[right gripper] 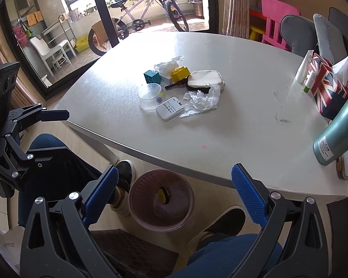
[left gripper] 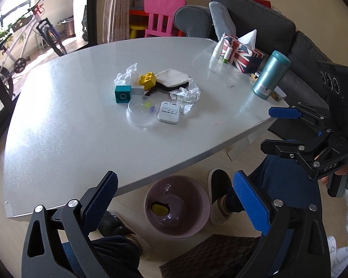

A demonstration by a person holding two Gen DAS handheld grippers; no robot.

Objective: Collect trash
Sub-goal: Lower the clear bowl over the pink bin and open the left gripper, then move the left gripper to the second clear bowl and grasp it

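Observation:
A pile sits mid-table: two crumpled white wrappers (left gripper: 186, 93) (left gripper: 126, 74), a clear plastic lid (left gripper: 141, 113), a white card box (left gripper: 169, 114), a teal block (left gripper: 122, 93), a yellow block (left gripper: 147, 80) and a cream pouch (left gripper: 172, 80). The same pile shows in the right wrist view, with the near wrapper (right gripper: 200, 102) and the lid (right gripper: 149, 95). A mauve bin (left gripper: 176, 205) (right gripper: 161, 199) stands on the floor under the table edge with a yellow item inside. My left gripper (left gripper: 174, 199) and right gripper (right gripper: 171, 194) are both open and empty, above the bin.
On the white table (left gripper: 69, 139), a teal flask (left gripper: 270, 75) (right gripper: 336, 134), a Union Jack tissue box (left gripper: 242, 54) (right gripper: 327, 85) and small tubes (left gripper: 217, 49) stand at the right side. My legs and slippers (right gripper: 222, 222) flank the bin. A grey sofa (left gripper: 255, 16) lies beyond.

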